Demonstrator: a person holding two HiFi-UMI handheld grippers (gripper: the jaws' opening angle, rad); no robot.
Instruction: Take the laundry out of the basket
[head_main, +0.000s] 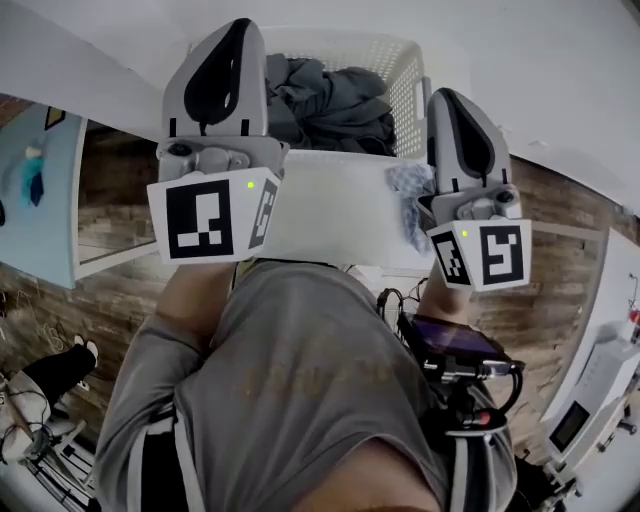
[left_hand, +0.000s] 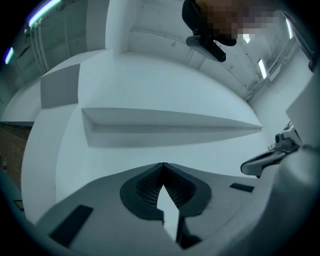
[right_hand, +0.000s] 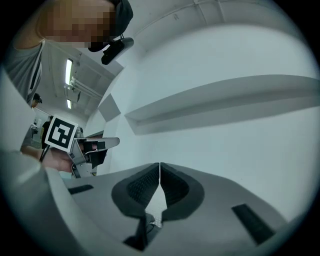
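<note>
The main risk I see is a poor pick: the dark garments look bunched together, so a bite into the heap may drag several pieces at once or pull the light basket (head_main: 405, 90) along. The left hand-held gripper (left_hand: 162, 167) and the right hand-held gripper (right_hand: 159, 166) both have their jaws together on nothing and face the ceiling, away from the load. The basket sits upper centre, filled with dark grey laundry (head_main: 330, 100). A pale blue cloth (head_main: 410, 200) lies on the white surface (head_main: 320, 215) just beside the right one; whether it snags there I cannot tell
</note>
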